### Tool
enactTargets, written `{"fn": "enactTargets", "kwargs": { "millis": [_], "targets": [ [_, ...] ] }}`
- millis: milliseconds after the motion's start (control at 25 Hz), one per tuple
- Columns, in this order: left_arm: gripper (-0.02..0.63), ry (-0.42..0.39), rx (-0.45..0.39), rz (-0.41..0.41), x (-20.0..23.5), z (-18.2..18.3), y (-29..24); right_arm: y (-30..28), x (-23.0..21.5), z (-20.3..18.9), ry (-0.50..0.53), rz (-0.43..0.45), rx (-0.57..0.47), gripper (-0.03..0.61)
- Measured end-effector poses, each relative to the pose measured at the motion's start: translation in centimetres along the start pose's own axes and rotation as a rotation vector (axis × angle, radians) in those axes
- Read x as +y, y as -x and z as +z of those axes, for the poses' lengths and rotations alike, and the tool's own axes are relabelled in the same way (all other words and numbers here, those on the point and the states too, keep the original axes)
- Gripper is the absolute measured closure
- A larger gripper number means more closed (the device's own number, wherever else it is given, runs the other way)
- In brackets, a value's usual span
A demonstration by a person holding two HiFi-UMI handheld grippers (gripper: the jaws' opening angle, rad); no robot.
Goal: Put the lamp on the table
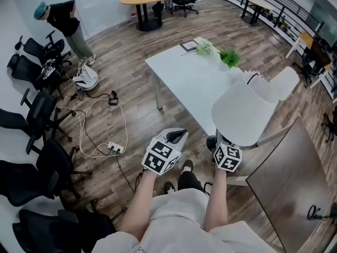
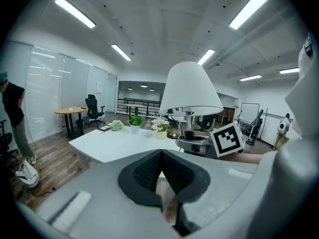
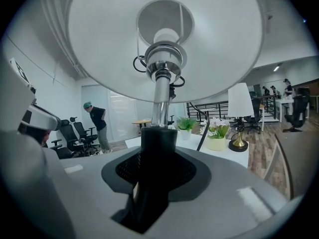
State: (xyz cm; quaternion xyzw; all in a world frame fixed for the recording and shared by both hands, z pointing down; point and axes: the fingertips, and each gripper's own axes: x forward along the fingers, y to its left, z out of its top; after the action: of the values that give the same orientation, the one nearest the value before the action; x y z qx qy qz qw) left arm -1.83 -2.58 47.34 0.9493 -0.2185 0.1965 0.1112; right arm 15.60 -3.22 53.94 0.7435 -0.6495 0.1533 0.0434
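The right tongs are clamped on the dark lower stem of the lamp. They carry it upright with the white shade at 12 o'clock above them, probably so that it can go down flat on its base. The left tongs are closed on nothing, at 9 o'clock from the right, seemingly spare for steadying. The lamp is in the air, apparently just short of the white table ahead at 12 o'clock. Potted plants stand at the table's far end.
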Motion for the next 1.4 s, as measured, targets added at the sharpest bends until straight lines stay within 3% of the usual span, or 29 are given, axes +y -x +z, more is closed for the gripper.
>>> {"fn": "enactTargets", "kwargs": {
  "millis": [200,400,680,960,1400],
  "targets": [
    [0.613,0.013,0.019,-0.016,2.5,0.4,-2.7,-3.2,-1.0,0.8,0.004,-0.015,0.010,0.425],
    [0.614,0.006,-0.001,-0.037,5.1,3.4,-5.6,-6.9,-1.9,3.1,-0.018,-0.031,-0.004,0.425],
    [0.614,-0.031,-0.017,-0.054,8.1,7.5,-9.7,-13.1,-1.9,6.6,0.011,0.007,-0.029,0.425],
    [0.614,-0.038,-0.017,-0.019,11.7,10.2,-12.8,-18.7,-1.9,9.7,0.030,0.063,-0.051,0.425],
    [0.613,0.023,-0.028,0.026,14.6,10.8,-18.3,-25.2,-3.0,9.1,0.012,0.139,-0.040,0.423]
  ]
}}
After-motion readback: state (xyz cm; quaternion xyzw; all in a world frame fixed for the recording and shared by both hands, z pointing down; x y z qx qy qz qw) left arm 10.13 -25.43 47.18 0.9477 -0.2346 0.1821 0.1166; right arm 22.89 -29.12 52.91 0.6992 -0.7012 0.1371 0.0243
